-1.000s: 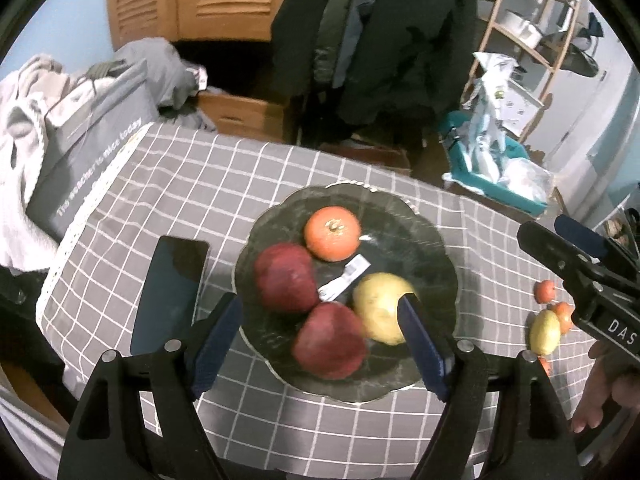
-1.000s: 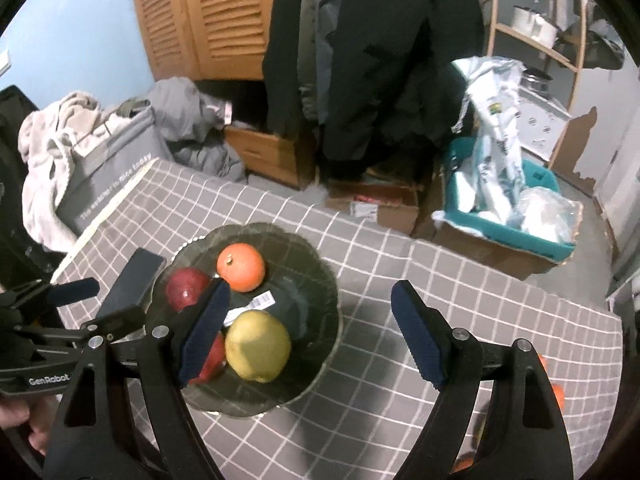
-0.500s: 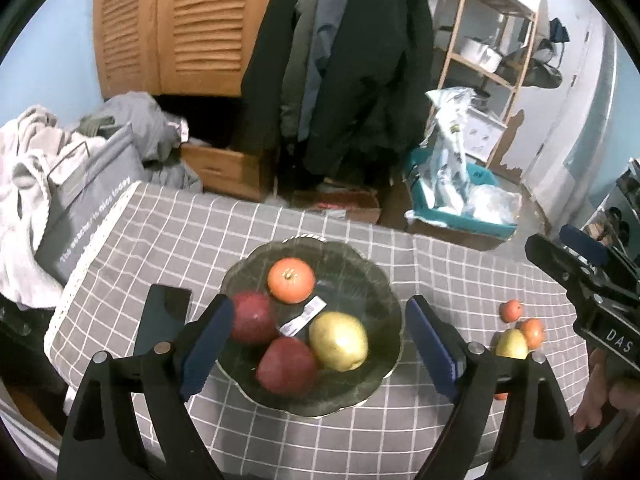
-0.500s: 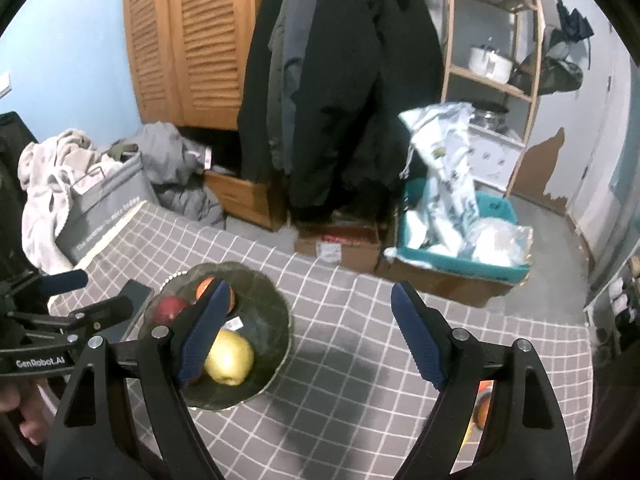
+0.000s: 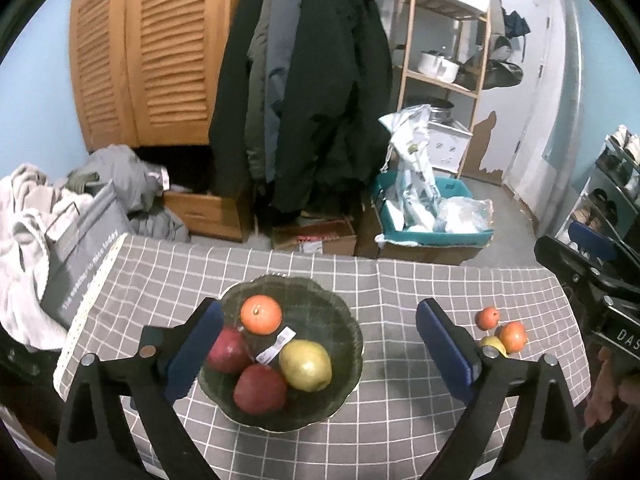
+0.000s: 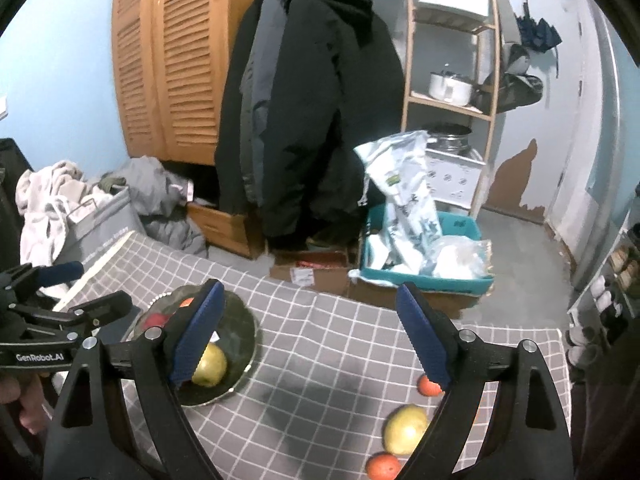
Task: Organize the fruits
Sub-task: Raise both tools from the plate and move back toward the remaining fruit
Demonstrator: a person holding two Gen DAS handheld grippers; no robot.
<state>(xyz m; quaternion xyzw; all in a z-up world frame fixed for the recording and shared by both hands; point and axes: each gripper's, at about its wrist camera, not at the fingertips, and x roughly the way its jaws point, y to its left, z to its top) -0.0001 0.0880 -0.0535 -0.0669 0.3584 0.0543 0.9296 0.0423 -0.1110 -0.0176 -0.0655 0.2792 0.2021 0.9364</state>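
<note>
Left wrist — fruit-filled bowl (image 5: 352, 344)

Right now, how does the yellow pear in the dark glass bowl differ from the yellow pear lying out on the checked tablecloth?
The yellow pear in the dark glass bowl sits inside the dish, touching a red apple; the yellow pear on the checked tablecloth lies on bare cloth, outside any container. The bowl pear has red apples and an orange for neighbours; the cloth pear has only small orange fruits nearby. Both are yellow-green, and neither gripper holds either.
</note>
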